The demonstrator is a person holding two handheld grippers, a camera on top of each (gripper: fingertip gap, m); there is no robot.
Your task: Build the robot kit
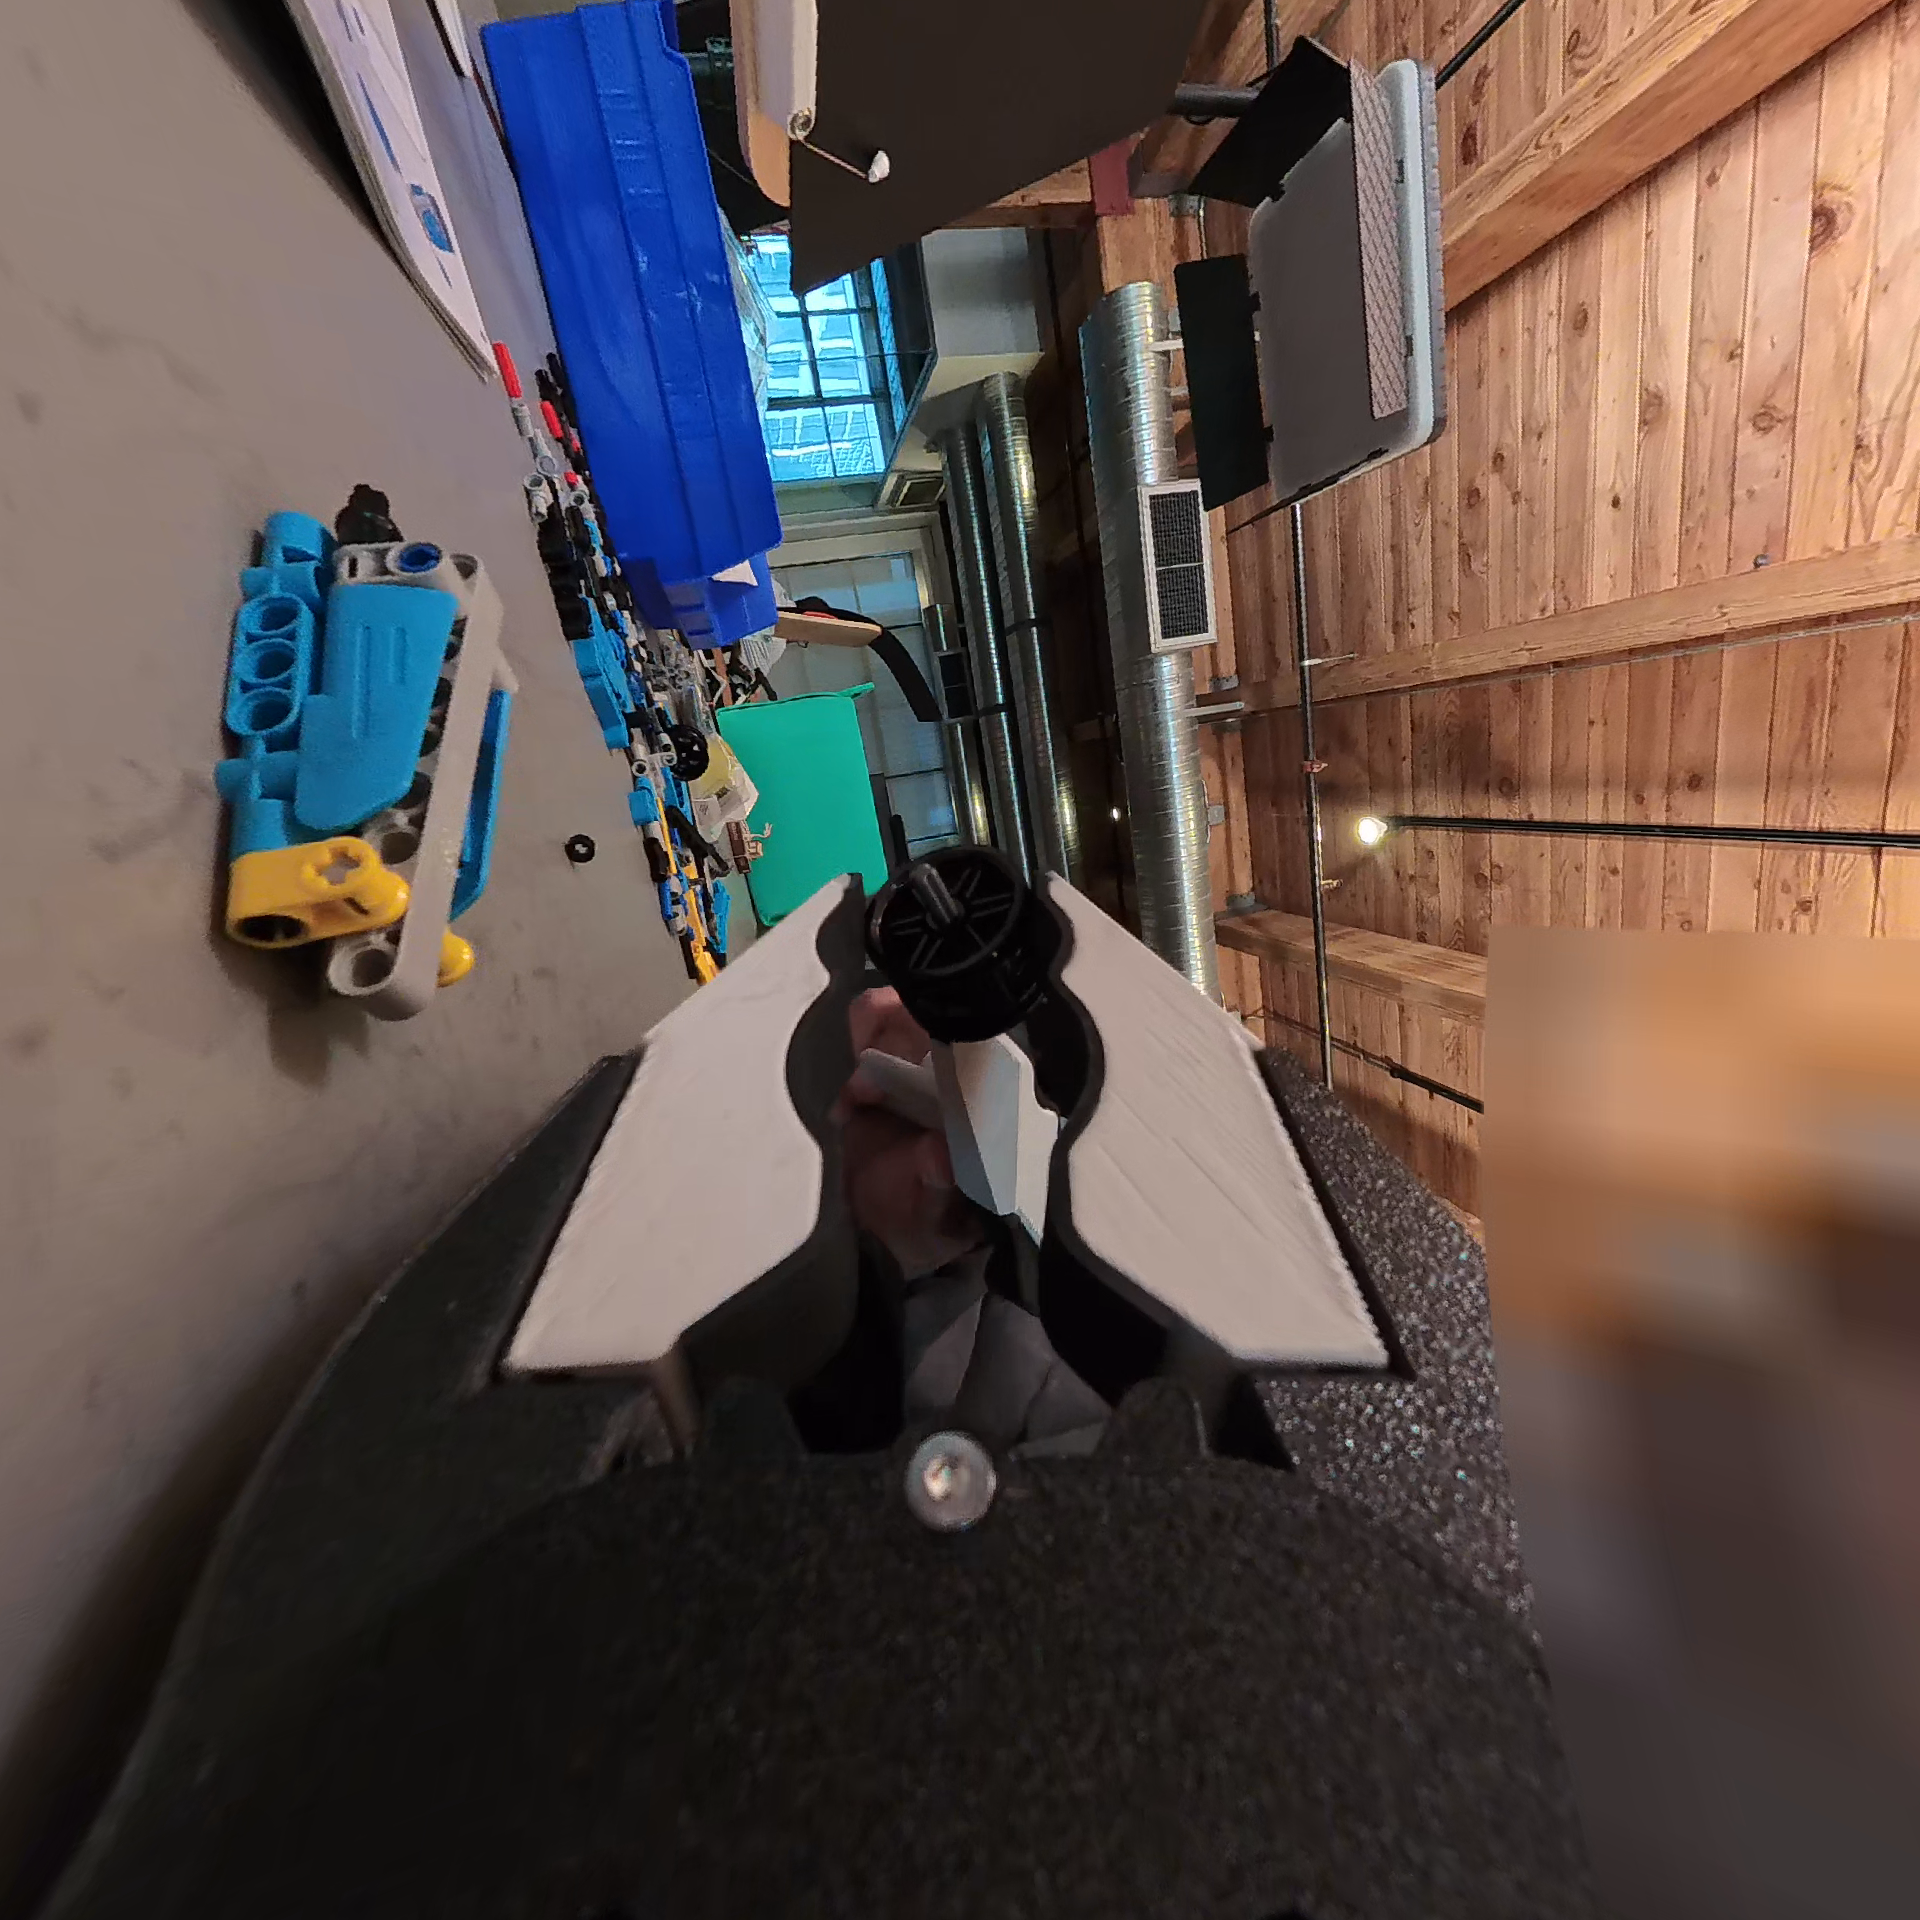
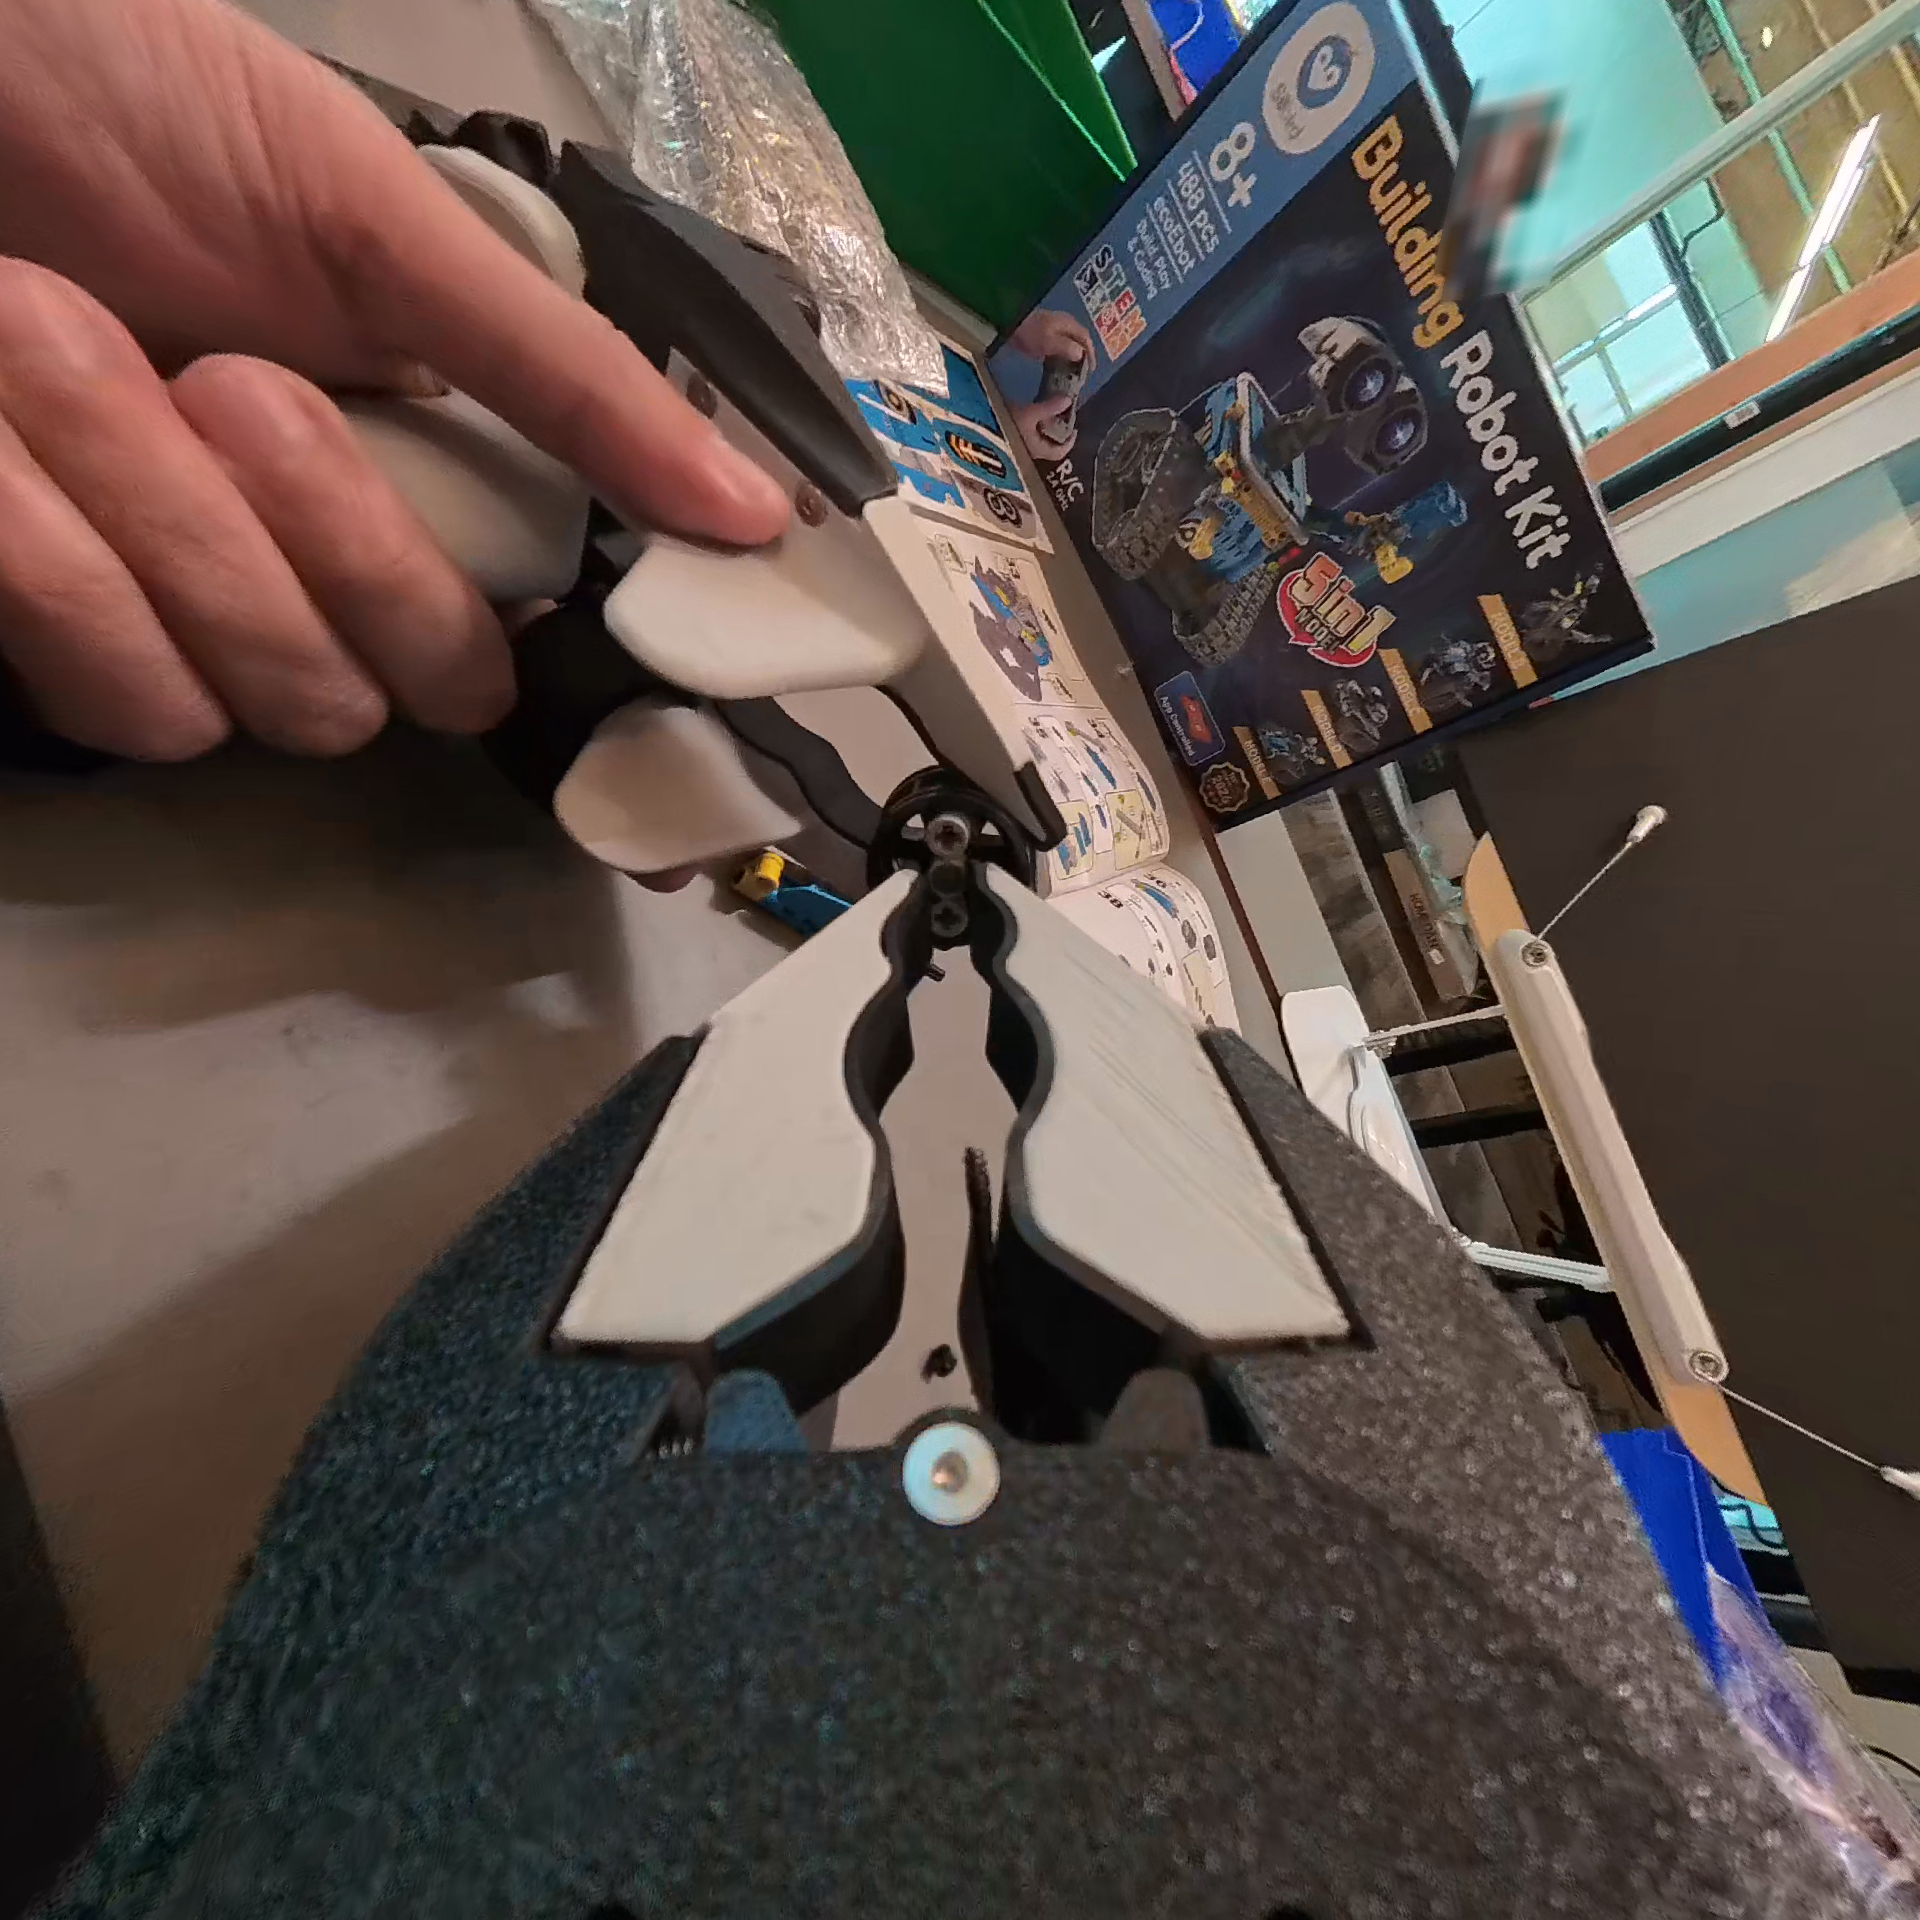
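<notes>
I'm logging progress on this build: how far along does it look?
Done: a blue-and-grey sub-assembly lies on the table. In hand: the left tongs grip a black wheel; the right tongs pinch a small black pin piece against its hub. Left: many loose parts lie unused.

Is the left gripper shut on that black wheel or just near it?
Shut on it: the left gripper has both white fingertips pressed against the small black spoked plastic wheel, off the grey table.
</notes>
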